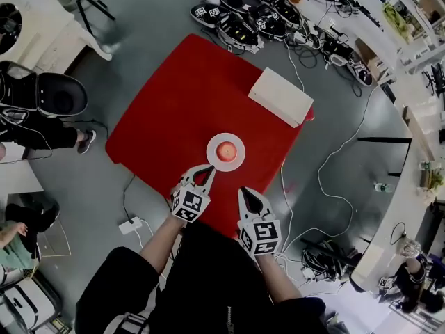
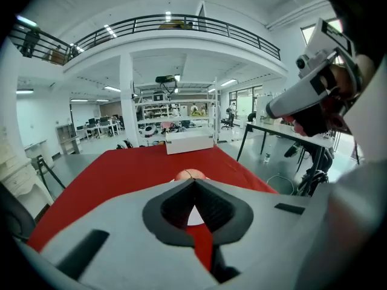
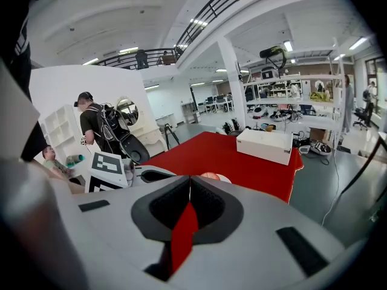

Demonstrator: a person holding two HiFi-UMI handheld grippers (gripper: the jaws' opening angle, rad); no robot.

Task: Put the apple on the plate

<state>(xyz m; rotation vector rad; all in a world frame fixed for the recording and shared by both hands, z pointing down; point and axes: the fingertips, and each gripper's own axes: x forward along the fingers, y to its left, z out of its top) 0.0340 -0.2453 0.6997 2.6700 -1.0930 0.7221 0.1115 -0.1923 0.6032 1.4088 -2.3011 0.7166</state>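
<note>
The apple (image 1: 226, 150) sits on the plate (image 1: 211, 152). Your left gripper (image 1: 211, 169) and right gripper (image 1: 244, 191) hang near it, jaws together, empty. Back away gently, clear of the rim.

The apple (image 1: 226, 150) lies on the white plate (image 1: 211, 152) on the red table (image 1: 181, 96), left tongs (image 1: 211, 170) just beside.

Apple (image 1: 226, 150) on plate (image 1: 211, 147) near table's (image 1: 174, 103) front edge, box (image 1: 281, 96) behind to the right
</note>
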